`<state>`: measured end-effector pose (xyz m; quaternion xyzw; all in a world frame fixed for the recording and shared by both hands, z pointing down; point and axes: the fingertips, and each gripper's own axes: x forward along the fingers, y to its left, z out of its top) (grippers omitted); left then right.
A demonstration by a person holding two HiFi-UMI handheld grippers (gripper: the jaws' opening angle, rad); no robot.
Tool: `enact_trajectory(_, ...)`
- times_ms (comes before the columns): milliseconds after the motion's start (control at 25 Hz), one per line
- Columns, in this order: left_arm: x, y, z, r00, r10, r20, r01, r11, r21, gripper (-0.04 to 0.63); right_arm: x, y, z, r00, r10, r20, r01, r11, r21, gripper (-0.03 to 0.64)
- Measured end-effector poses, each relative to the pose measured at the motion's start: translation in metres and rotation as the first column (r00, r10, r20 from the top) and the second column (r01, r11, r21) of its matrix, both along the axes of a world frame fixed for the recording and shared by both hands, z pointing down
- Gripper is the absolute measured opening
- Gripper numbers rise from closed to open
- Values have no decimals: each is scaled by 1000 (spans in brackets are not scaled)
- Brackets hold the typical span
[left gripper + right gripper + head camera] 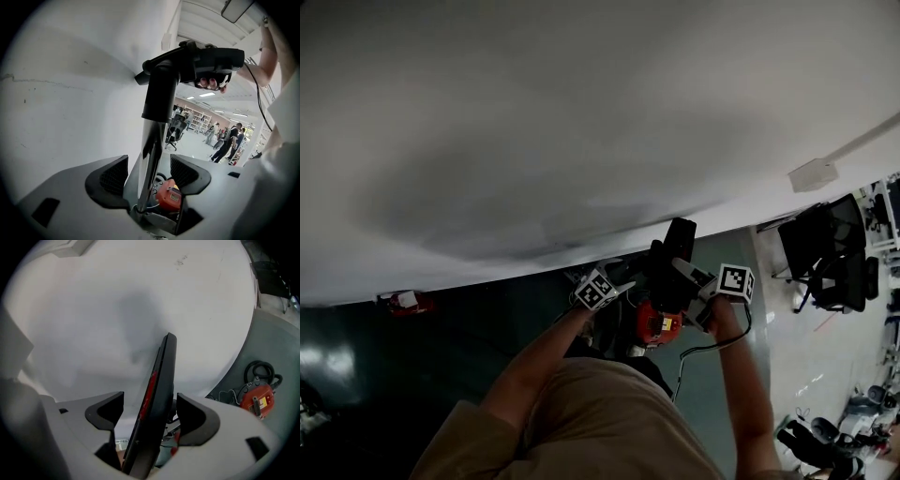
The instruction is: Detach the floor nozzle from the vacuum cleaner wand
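Nozzle (157, 394) stands edge-on before the wall (117, 310), between the wide-open jaws of the right gripper (150, 411), untouched; wand (152, 154) runs between the parted jaws of the left gripper (149, 176), ungripped. Best, I judge: clamp wand first, then close squarely on nozzle and pull straight

In the head view, the person's tan shirt (581, 422) filled the lower middle and hid the floor under it. Both tools' jaws were lost in the dark cluster at centre.

In the left gripper view, the shiny chrome wand (152, 150) passed between the parted jaws of the left tool (149, 171) and vanished behind its body. The red canister vacuum (168, 197) showed only in part. The people (227, 140) at centre right were too small to make out.

In the right gripper view, the black slab with a red stripe (157, 390) stood between the wide jaws of the right tool (150, 411), cut off by the bottom edge.
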<state>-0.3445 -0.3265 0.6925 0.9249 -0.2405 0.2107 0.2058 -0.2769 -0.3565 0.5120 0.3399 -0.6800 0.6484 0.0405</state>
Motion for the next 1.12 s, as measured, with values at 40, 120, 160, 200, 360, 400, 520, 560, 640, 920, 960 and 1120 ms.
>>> enact_trajectory(40, 2, -1, 0, 1000, 14, -4, -14, 1000, -1, 275, -2, -1, 2, 1000, -8, -6, 8, 1000, -8, 334)
enact_trajectory(120, 6, -1, 2, 999, 41, -11, -42, 999, -10, 273, -7, -2, 8, 1000, -21, -12, 21, 999, -35, 333)
enact_trajectory(160, 8, -3, 5, 999, 51, -13, -52, 999, -15, 273, -9, -2, 13, 1000, -26, -15, 26, 998, -51, 333)
enact_trajectory(200, 9, -5, 9, 998, 57, -13, -58, 998, -16, 273, -11, -3, 17, 999, -32, -19, 30, 997, -68, 333)
enact_trajectory(360, 13, -15, 16, 998, 67, -13, -67, 998, -12, 265, -14, -2, 25, 998, -59, -35, 55, 992, -113, 331)
enact_trajectory(400, 15, -14, 14, 997, 78, -20, -78, 997, -11, 257, -14, -2, 25, 998, -60, -35, 56, 991, -120, 325)
enact_trajectory(520, 18, -10, 11, 993, 112, -42, -112, 994, -3, 191, -13, 0, 29, 999, -44, -18, 41, 988, -147, 257)
enact_trajectory(560, 18, -9, 10, 992, 117, -47, -117, 993, 1, 166, -12, 0, 30, 999, -38, -11, 36, 988, -153, 246)
enact_trajectory(640, 18, -9, 10, 991, 120, -54, -119, 993, 5, 166, -11, -1, 31, 999, -33, -10, 31, 988, -150, 237)
enact_trajectory(920, 21, -9, 19, 992, 118, -40, -117, 993, 24, 163, -7, -2, 30, 999, 36, 10, -34, 991, -128, 229)
enact_trajectory(960, 22, -9, 19, 992, 119, -37, -118, 992, 32, 163, -6, -1, 30, 999, 44, 7, -43, 992, -123, 227)
enact_trajectory(1120, 22, -11, 21, 993, 118, -19, -117, 993, 30, 161, -6, 0, 29, 997, 79, -9, -79, 991, -111, 225)
